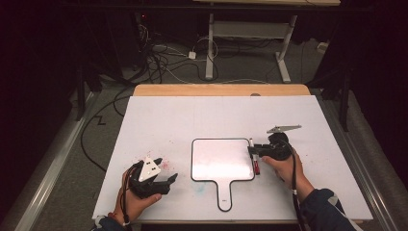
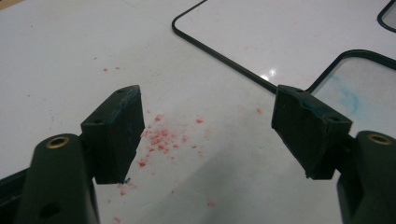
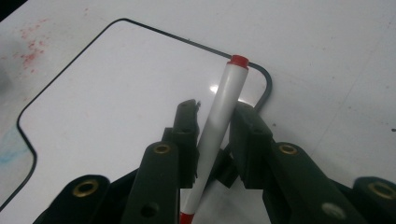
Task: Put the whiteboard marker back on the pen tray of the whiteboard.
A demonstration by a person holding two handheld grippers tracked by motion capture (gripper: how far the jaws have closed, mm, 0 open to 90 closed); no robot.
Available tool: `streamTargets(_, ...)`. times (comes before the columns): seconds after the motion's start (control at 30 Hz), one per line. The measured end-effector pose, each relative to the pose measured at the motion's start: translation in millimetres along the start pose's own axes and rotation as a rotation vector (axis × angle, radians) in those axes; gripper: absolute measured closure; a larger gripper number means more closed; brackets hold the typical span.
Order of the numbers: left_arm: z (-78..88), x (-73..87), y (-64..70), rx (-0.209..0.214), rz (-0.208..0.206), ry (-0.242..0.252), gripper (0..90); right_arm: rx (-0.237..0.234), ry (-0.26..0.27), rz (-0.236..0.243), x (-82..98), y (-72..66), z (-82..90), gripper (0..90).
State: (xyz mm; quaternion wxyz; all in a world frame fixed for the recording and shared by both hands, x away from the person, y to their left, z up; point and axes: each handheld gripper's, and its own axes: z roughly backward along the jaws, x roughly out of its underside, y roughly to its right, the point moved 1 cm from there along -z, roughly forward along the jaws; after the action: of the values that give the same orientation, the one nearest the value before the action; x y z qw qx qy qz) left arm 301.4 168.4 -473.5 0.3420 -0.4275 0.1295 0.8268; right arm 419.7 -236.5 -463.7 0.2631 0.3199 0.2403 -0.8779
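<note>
Black jaws of the right gripper (image 3: 212, 126) sit either side of the red-capped marker (image 3: 219, 116), loosened, with a sliver of gap at the right pad, so not really clamping. That marker lies along the right edge of the small whiteboard (image 1: 221, 161), mid-right of the high view. Left gripper (image 2: 205, 135) hangs wide open over red specks, lower left. Best bet: lift straight off, don't nudge the marker rolling.

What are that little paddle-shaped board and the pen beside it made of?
The board: probably glossy melamine or coated sheet, since it mirrors a light glare; its dark rim looks like plastic. The pen: smooth white plastic barrel with a red end, faintly shiny.
</note>
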Motion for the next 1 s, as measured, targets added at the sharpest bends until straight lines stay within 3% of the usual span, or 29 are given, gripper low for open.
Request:
streamTargets(0.37, -2.4, -1.4, 3.3, 0.017, -0.02, -0.012, 24.4, 0.084, -0.011, 0.07, 7.2, 1.3, -11.9, 61.0)
streamTargets(0.53, -2.0, -0.7, 1.6, 0.012, -0.015, -0.012, 24.6, 0.119, -0.008, 0.09, 7.4, 1.6, -11.2, 60.3)
streamTargets(0.8, -2.5, -0.6, 2.8, 0.014, -0.031, -0.02, 24.6, 0.13, -0.011, 0.129, 8.3, 0.2, -9.8, 58.8)
streamTargets(1.0, -2.2, -0.4, 2.5, 0.013, -0.03, -0.016, 24.5, 0.124, 0.034, 0.158, 6.1, -1.9, -3.4, 55.2)
